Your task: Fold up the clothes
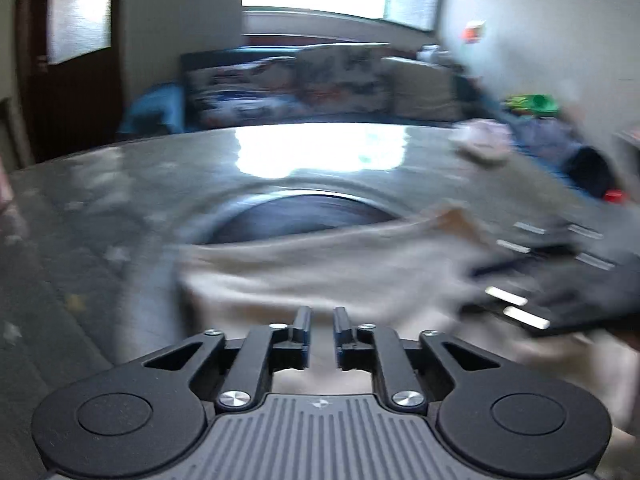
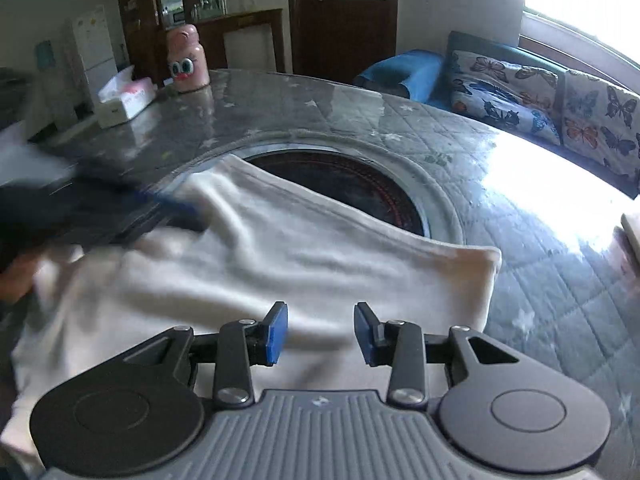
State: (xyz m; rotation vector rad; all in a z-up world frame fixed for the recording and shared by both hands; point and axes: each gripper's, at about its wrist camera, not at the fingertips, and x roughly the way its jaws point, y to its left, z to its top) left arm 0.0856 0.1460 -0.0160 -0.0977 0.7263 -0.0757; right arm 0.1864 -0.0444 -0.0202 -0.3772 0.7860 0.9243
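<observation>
Cream cloth point(image 2: 280, 264) lay spread on the quilted table point(image 2: 540, 240), far edge draped over part of the dark round opening point(image 2: 360, 188) at the table's middle. Right gripper point(image 2: 321, 330) hovered over the cloth's near part, jaws parted wide, nothing between the blue pads point(image 2: 276, 334). Left gripper point(image 1: 322, 330) also sat above the cloth point(image 1: 320, 276), jaws drawn narrow with a small gap, cloth visible through it; could not tell whether any fabric was pinched. Left view heavily blurred. Left gripper also seen as a dark smear over the cloth's left edge in the right view. Pink bottle point(image 2: 188, 60) and tissue box point(image 2: 124, 98) stood at the table's far left, well apart from the cloth. Butterfly cushions point(image 2: 520, 88) lined a sofa beyond the table.
</observation>
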